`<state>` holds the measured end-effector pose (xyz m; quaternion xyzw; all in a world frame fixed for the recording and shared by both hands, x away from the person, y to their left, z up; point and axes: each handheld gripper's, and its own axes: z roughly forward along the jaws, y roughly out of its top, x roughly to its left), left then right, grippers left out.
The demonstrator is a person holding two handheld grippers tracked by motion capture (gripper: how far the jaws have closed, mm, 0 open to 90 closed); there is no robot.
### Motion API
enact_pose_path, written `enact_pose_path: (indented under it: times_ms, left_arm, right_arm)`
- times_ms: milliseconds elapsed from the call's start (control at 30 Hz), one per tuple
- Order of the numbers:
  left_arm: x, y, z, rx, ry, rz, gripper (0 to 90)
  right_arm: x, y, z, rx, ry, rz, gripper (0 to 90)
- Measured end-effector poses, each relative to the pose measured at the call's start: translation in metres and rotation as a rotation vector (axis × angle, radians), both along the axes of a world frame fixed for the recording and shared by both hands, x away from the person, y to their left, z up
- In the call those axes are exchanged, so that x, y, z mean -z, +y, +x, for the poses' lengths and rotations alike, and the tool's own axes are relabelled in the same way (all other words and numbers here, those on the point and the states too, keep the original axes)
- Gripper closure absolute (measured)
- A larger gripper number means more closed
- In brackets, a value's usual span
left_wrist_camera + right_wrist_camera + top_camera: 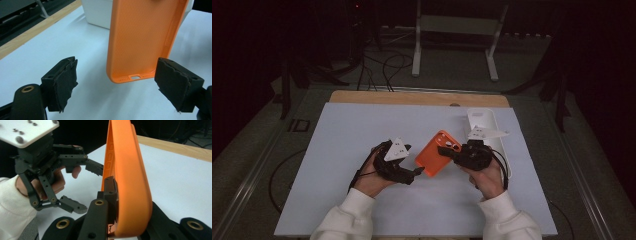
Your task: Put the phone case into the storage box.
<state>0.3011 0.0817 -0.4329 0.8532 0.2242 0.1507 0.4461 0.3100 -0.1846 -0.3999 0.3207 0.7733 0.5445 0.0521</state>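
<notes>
Orange phone case point(437, 153) held clear of the white sheet point(362, 130) that covers the desk, roughly at the desk's centre and a little toward its right edge. Right gripper point(451, 152) has its jaws clamped tight on the case's camera-cutout end; in the right gripper view the pads pinch the case wall point(130, 182) edge-on, with the case rising upright from between them. Left gripper point(418, 171) sits just beside the case's lower, port end. Its jaws stand well apart and grip nothing: the left gripper view shows the two black pads point(62, 85) on either side of the frame, with the case's open inner face and port cutout point(140, 45) hanging just beyond and between them, not touching either pad. In the right gripper view the left gripper point(85, 187) appears farther off, its fingers spread beside the case's edge. A white rectangular tray point(484, 125) lies near the desk's back right corner, behind the right gripper. Bare wooden strip point(412, 97) runs along the back edge. White sleeves point(349, 220) enter from the near edge.
</notes>
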Motion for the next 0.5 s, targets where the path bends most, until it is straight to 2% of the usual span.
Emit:
enact_pose_path:
  times_ms: [200, 333, 500]
  left_arm:
    - [0.0003, -0.0003, 0.0003, 0.020, 0.010, -0.015, 18.4]
    - [0.0021, -0.0027, 0.0000, 0.039, 0.019, -0.005, 17.3]
    - [0.0034, -0.0044, 0.0002, 0.050, 0.032, -0.013, 17.7]
  right_arm:
    - [-0.0026, -0.0021, -0.0026, -0.032, -0.019, -0.001, 84.5]
    - [-0.0032, -0.0014, -0.0038, -0.052, -0.022, 0.002, 84.4]
    - [-0.0038, -0.0007, -0.0049, -0.074, -0.033, 0.000, 84.5]
